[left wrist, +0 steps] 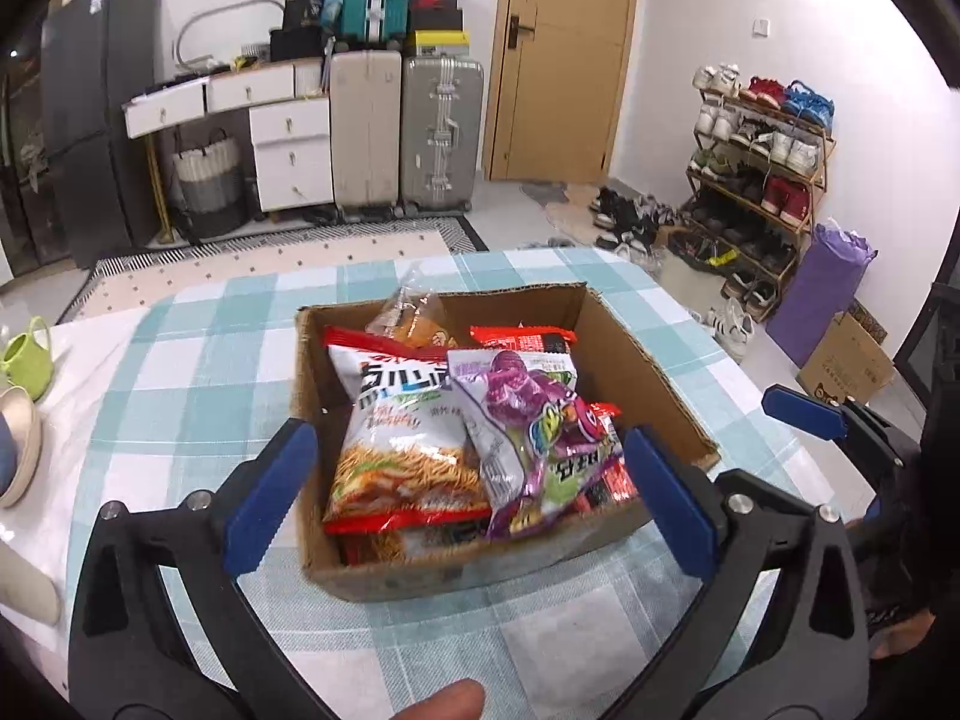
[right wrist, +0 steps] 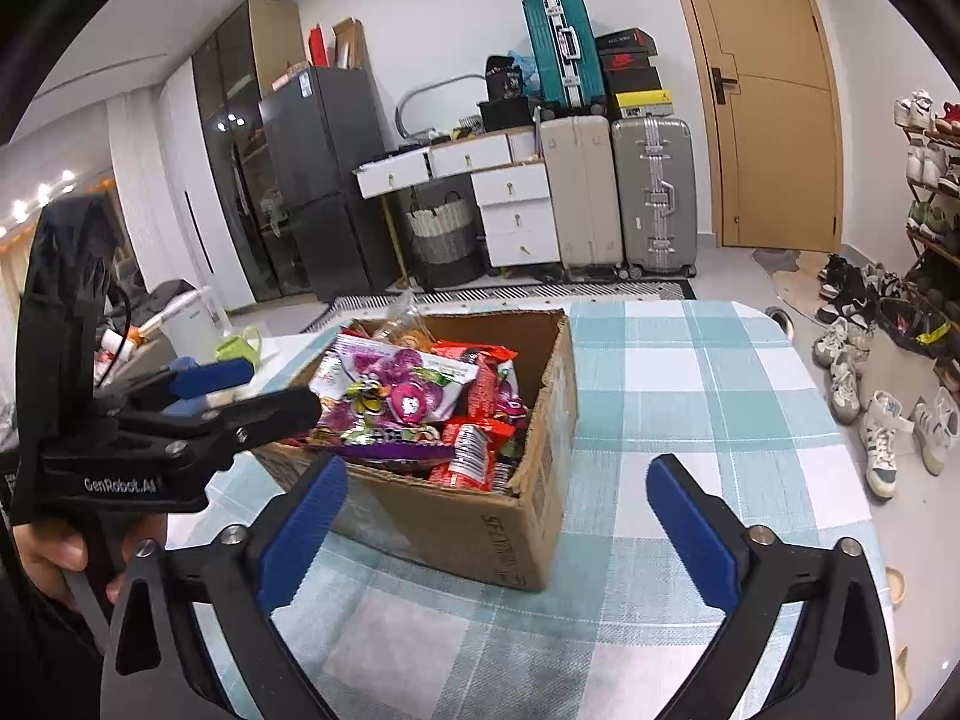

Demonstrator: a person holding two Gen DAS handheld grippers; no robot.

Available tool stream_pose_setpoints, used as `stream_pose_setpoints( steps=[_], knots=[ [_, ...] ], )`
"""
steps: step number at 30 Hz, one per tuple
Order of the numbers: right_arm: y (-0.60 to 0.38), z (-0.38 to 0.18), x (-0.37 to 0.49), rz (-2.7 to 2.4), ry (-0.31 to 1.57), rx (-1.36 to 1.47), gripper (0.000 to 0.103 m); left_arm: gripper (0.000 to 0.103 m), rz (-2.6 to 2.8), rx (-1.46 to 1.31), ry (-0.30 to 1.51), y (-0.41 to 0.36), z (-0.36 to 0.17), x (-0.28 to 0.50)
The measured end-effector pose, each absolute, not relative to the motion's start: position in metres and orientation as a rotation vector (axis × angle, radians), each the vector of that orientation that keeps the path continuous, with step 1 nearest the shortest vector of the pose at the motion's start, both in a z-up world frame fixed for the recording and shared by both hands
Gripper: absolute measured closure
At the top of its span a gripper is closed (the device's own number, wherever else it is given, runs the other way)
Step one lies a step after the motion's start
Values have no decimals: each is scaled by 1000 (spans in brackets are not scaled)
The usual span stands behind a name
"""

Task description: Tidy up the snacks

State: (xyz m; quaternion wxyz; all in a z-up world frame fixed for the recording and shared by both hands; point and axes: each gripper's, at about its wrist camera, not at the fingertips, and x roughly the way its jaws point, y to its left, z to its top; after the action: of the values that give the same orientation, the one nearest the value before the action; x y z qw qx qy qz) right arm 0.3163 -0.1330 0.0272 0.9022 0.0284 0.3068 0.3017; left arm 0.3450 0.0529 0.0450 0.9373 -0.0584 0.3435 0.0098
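Both the left tongs (left wrist: 462, 501) and right tongs (right wrist: 498, 519) gape wide, gripping nothing. The purple snack bag (left wrist: 528, 420) covers packets beneath it in the cardboard box (left wrist: 636, 354) at frame centre, on the bench (left wrist: 180, 384).

Black-framed left claw (left wrist: 462, 468) (silver screws), blue ribbed pads (left wrist: 270, 489); white "GenRobot.AI" lettering on its side.

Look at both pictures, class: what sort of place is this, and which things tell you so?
Most likely a lived-in home, near its entrance. A shoe rack stands by a wooden door, suitcases are stacked against the wall, and a fridge stands nearby.
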Motion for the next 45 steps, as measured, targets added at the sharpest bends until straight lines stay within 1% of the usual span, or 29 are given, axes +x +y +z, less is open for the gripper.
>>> stream_pose_setpoints(
  steps=[11,20,22,33,45],
  knots=[
    [-137,28,280,676,536,75,1,1,73,-123,601,63,47,273],
    [-138,15,251,687,448,67,1,1,112,-129,564,69,23,234],
    [-136,12,245,679,429,49,1,1,127,-126,528,70,16,225],
    [-137,0,236,674,391,42,1,0,174,-114,506,73,-9,209],
    [-137,-1,235,658,378,23,1,0,177,-112,478,75,-12,209]
  ],
)
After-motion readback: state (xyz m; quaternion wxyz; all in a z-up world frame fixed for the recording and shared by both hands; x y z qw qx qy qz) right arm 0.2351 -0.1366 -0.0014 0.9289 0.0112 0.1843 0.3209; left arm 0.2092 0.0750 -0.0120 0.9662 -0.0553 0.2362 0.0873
